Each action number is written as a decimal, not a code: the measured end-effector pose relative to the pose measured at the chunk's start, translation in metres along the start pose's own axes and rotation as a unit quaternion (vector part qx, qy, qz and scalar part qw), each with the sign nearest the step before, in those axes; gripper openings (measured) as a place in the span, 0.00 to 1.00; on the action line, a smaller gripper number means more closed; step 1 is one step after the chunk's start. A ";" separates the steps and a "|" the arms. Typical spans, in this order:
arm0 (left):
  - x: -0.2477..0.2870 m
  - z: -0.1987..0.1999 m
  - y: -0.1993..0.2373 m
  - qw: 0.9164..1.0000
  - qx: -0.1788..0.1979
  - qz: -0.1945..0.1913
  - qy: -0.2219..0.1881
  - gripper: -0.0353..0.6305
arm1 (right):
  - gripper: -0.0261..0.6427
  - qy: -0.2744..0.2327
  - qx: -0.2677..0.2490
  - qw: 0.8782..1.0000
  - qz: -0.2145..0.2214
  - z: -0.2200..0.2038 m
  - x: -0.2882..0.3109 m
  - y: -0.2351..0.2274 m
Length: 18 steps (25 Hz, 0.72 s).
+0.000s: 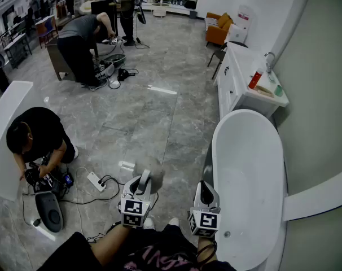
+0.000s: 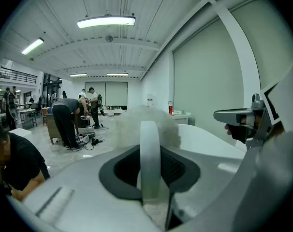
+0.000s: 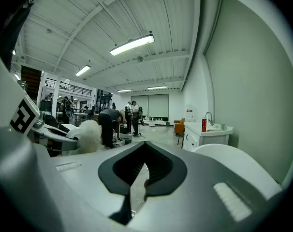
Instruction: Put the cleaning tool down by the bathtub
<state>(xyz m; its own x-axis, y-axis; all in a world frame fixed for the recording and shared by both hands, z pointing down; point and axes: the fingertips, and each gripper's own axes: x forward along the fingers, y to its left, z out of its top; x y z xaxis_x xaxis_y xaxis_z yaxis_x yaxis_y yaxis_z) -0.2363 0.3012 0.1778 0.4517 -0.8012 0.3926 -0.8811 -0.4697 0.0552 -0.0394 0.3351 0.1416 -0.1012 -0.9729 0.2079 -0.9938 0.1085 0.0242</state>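
- Grey marble-look floor all around; the white bathtub runs down the right side of the head view
- past the far end of the tub there's a white vanity with a red bottle and a tap on top; an orange armchair sits further back
- on the left, a person in black crouches over some gear; a white power strip and loose cables lie on the floor between them and the left gripper
- two more people at the back; one bent over by a tangle of cables, one standing
- the right gripper sits between the left gripper and the tub, just beside the tub's rim; so that's what's in the way on that side
- cleaning tool: a pale fluffy puff on a flat white handle; the left gripper's jaws are clamped on the handle, with the puff sticking out past them
- it's held up in the air, left of the tub's near end, not touching it; in the head view it's just a blurry grey puff past the jaws
- the right gripper's jaws are drawn close together; only a sliver of floor shows between them, and nothing is pinched
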 end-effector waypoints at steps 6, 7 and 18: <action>0.007 -0.001 0.006 1.000 0.014 0.007 -0.005 0.18 | 0.05 -0.002 0.000 1.000 0.003 0.002 0.008 -0.003; 0.006 0.000 0.007 1.000 0.013 0.010 -0.005 0.18 | 0.05 -0.002 0.001 1.000 0.003 0.001 0.008 -0.002; 0.009 -0.003 0.013 1.000 0.009 0.007 -0.002 0.18 | 0.05 -0.001 0.000 1.000 0.002 -0.002 0.012 0.003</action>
<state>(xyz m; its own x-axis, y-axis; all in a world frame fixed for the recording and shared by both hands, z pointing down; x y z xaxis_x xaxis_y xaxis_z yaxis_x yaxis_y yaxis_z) -0.2438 0.2894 0.1844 0.4405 -0.8090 0.3892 -0.8846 -0.4652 0.0340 -0.0433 0.3238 0.1459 -0.1044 -0.9730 0.2061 -0.9935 0.1115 0.0231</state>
